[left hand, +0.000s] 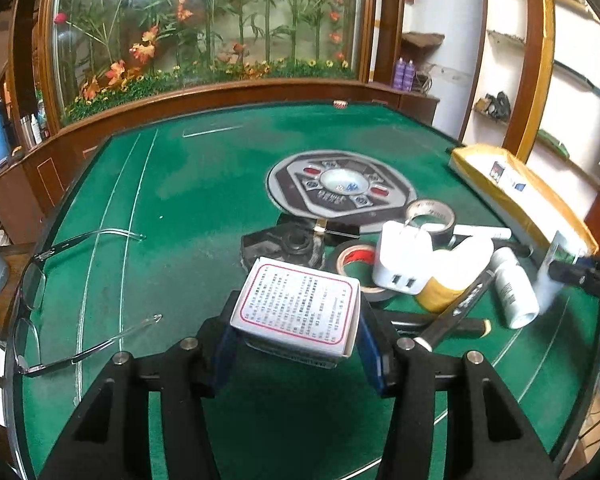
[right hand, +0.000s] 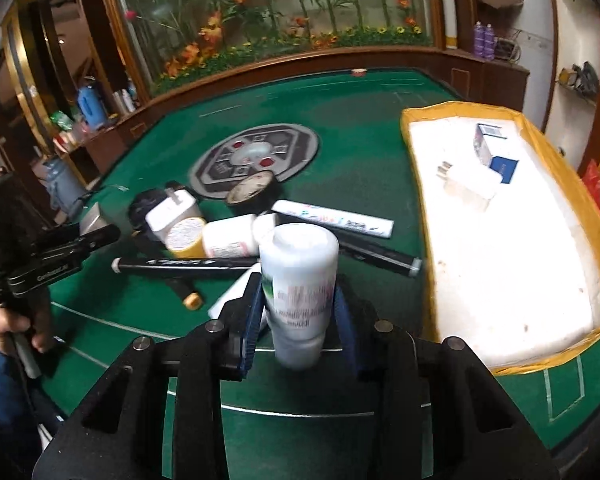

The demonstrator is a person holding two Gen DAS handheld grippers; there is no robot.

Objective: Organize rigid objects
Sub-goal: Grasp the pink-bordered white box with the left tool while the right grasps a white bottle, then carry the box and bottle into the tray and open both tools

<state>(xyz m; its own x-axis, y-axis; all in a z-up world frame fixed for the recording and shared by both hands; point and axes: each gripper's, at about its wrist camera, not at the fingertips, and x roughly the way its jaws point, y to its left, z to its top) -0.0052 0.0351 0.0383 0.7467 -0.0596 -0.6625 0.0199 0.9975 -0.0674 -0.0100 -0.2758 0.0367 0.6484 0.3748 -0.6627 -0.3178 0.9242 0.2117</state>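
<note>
The right hand-held gripper (right hand: 299, 300) pinches a white plastic bottle (right hand: 298, 276) between its blue pads, the bottle standing roughly upright with its long axis running up and away from the fingers and its cap end toward the table (right hand: 360, 152). What the next move appears to turn on is the foam-lined box with the yellow taped rim (right hand: 428, 184), which lies to the right of this gripper and a little ahead of it, close by, with its open top facing up. A white charger (right hand: 470, 184) and a small blue-and-white carton (right hand: 490, 146) already lie in its far half, so the near half looks like the free landing spot. The right hand is plainly the nearer one to that box: from the left wrist view the same box (left hand: 516, 200) sits at the far right edge, beyond the heap of tape rolls, markers and bottles. The left hand-held gripper (left hand: 296, 312) is clamped on a white printed carton (left hand: 296, 306), held above the green felt near the front of the table, its broad printed face up. To reach the box, that carton would have to cross over the heap, so the bottle probably goes in first.
</note>
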